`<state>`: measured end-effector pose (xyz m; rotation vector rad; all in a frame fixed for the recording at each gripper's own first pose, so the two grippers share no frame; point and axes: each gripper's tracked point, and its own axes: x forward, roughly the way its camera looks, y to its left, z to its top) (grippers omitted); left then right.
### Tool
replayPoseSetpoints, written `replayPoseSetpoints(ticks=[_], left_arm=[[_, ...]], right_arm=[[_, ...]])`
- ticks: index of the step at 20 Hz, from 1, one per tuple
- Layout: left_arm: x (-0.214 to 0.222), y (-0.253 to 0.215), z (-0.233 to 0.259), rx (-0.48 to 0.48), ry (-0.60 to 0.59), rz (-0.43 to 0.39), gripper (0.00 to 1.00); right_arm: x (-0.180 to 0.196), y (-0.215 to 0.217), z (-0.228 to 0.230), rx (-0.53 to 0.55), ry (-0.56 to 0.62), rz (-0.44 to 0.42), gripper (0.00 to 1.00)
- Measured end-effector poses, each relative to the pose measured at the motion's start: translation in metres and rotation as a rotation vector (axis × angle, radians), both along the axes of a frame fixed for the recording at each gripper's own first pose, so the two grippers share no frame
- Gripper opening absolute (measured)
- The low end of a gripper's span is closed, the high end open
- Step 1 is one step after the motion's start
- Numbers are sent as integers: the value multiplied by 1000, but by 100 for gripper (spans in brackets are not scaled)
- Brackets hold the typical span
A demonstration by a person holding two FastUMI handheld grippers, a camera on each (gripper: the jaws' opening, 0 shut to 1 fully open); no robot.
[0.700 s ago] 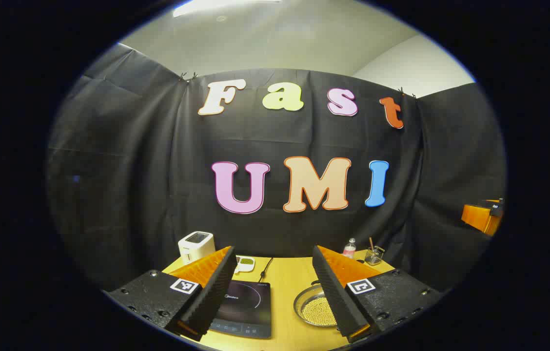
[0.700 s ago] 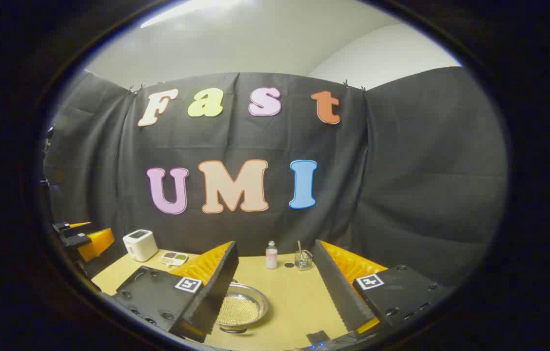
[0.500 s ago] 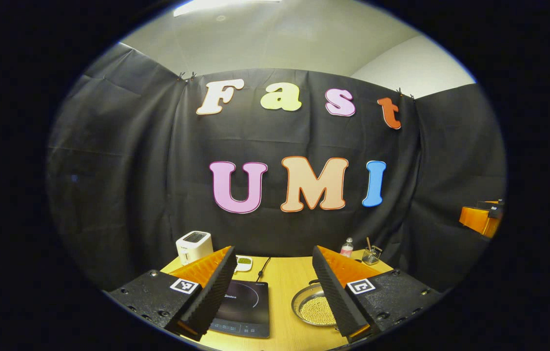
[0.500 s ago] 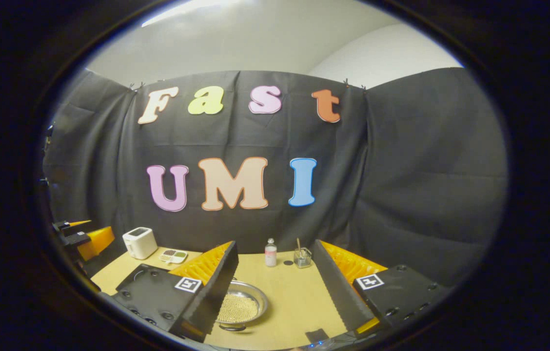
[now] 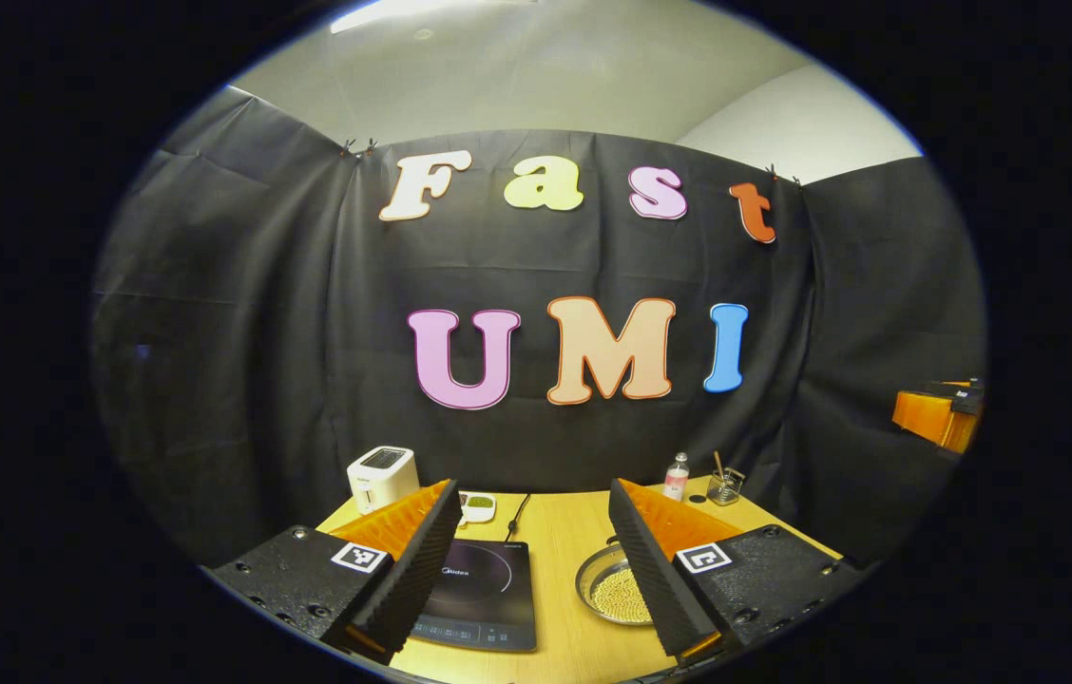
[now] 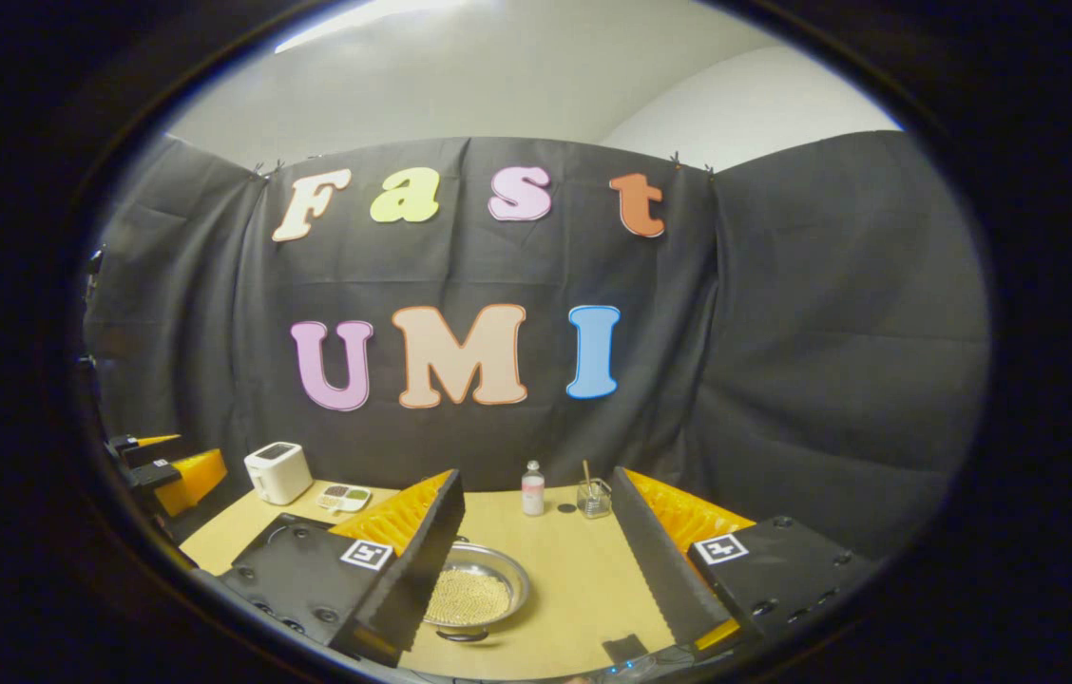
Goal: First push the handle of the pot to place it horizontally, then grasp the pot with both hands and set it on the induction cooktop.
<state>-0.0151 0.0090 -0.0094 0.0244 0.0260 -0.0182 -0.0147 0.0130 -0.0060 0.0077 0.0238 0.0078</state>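
Observation:
A shallow metal pot (image 5: pixel 614 591) filled with small golden beads sits on the wooden table (image 5: pixel 555 537), just right of the black induction cooktop (image 5: pixel 484 589). A short dark handle (image 6: pixel 462 635) sticks out from the pot's near rim in the right gripper view. My left gripper (image 5: pixel 532 486) hovers open above the table's near edge, with the cooktop behind its left finger and the pot behind its right finger. My right gripper (image 6: pixel 536 478) is open too, and the pot (image 6: pixel 474 594) lies beside its left finger. Neither gripper touches anything.
A white toaster (image 5: pixel 382 475) and a small divided dish (image 6: pixel 343 496) stand at the back left. A small bottle (image 6: pixel 532 486) and a glass jar with a stick (image 6: pixel 593 496) stand at the back. The cooktop's cable (image 5: pixel 517 515) runs toward the wall.
Both views have shifted a little, bringing slightly more of the table into sight. The pot and cooktop stay in place, and both grippers remain open.

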Motion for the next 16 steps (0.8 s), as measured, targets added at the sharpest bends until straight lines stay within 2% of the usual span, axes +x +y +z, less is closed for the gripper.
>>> replayPoseSetpoints(ticks=[1,4,5,11,13,14,16], left_arm=[[0,2,-1,0,3,2,95],[-4,10,-6,-2,8,12,95],[-7,15,-5,-1,7,23,92],[-33,57,-16,19,29,125,95],[-39,69,-19,23,33,154,95],[-42,74,-20,24,35,165,95],[-47,83,-23,29,42,186,95]], right_arm=[[-1,2,-2,0,3,2,99],[-3,4,-12,-4,25,3,99],[-4,6,-16,-6,31,5,93],[-3,32,-63,20,137,74,93],[0,47,-76,32,174,107,67],[1,54,-80,37,188,124,76],[4,65,-86,42,193,145,59]])
